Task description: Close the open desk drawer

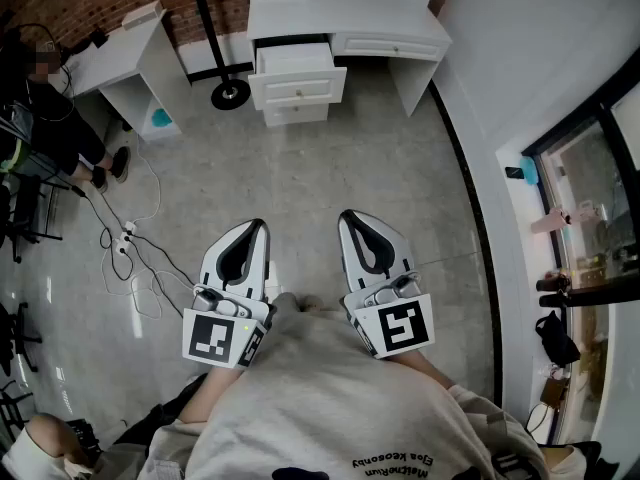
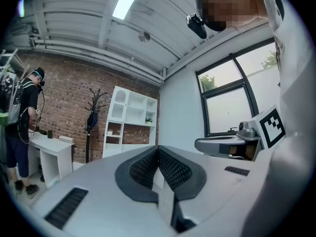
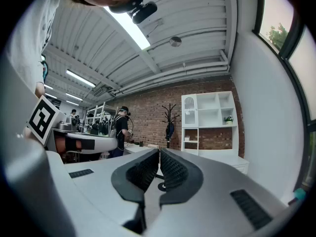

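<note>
In the head view a white desk (image 1: 345, 13) stands against the far brick wall, several steps ahead. Its left drawer (image 1: 297, 72) is pulled out toward me, white front facing the room. Both grippers are held level in front of my body, far short of the desk. My left gripper (image 1: 256, 227) is shut with nothing between its jaws, and my right gripper (image 1: 346, 218) is shut and empty too. The left gripper view shows ribbed black pads (image 2: 173, 168) meeting at the tip, with the desk's white hutch (image 2: 129, 120) beyond. In the right gripper view the hutch (image 3: 207, 117) sits past the closed pads (image 3: 173, 169).
A coat stand's round black base (image 1: 230, 94) sits just left of the drawer. A second white table (image 1: 128, 53) stands further left, with a person (image 1: 50, 98) beside it. Cables and a power strip (image 1: 125, 238) lie on the grey floor at left. A window wall (image 1: 590, 218) runs along the right.
</note>
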`<state>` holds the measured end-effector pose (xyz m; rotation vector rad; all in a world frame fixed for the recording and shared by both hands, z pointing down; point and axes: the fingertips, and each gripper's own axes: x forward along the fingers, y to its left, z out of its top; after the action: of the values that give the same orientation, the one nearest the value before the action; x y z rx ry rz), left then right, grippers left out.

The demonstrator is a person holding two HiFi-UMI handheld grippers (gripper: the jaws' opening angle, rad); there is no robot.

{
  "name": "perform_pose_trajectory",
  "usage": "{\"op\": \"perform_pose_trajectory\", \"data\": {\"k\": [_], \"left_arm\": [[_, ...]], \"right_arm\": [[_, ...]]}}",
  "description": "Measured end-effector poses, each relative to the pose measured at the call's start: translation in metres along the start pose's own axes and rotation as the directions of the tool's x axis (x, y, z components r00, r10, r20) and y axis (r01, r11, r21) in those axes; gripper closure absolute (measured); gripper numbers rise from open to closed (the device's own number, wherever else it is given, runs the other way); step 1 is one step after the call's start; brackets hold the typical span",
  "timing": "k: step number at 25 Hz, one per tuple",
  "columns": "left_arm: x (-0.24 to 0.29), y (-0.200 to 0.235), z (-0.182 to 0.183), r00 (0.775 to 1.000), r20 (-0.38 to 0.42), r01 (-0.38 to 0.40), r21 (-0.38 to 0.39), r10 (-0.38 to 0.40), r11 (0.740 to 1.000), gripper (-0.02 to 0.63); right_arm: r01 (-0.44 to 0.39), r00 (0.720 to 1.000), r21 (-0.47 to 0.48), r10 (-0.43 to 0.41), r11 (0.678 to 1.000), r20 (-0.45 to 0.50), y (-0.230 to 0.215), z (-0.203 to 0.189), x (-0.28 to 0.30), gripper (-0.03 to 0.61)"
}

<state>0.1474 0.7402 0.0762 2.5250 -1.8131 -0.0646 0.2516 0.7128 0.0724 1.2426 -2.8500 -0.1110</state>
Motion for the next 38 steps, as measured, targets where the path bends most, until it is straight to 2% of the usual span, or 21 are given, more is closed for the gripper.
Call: {"op": "perform_pose_trajectory", "data": {"k": [7,18,29,38], "left_arm": [[0.016,-0.001,-0.001,1.000,0.005,0.025,0.003,-0.025,1.000,0.594],[0.074,0.043,-0.016,0.998,-0.005,0.066,-0.024,-0.066,0.998,0.594],[0.190,0.155,-0.018,0.991,-0.015,0.135,-0.059,-0.137,0.989,0.594],[0.276,0.252,-0.014,0.976,-0.034,0.212,-0.074,-0.215,0.974,0.594]], "right_arm": [[0.009,1.000,0.026,-0.009,1.000,0.008,-0.010,-0.005,0.009,0.540],[0.052,0.999,0.092,-0.052,0.994,0.007,-0.046,-0.021,0.071,0.540],[0.095,0.995,0.097,-0.093,0.991,-0.023,-0.087,-0.027,0.223,0.540],[0.172,0.985,0.112,-0.168,0.979,-0.044,-0.118,-0.027,0.345,0.540]]}}
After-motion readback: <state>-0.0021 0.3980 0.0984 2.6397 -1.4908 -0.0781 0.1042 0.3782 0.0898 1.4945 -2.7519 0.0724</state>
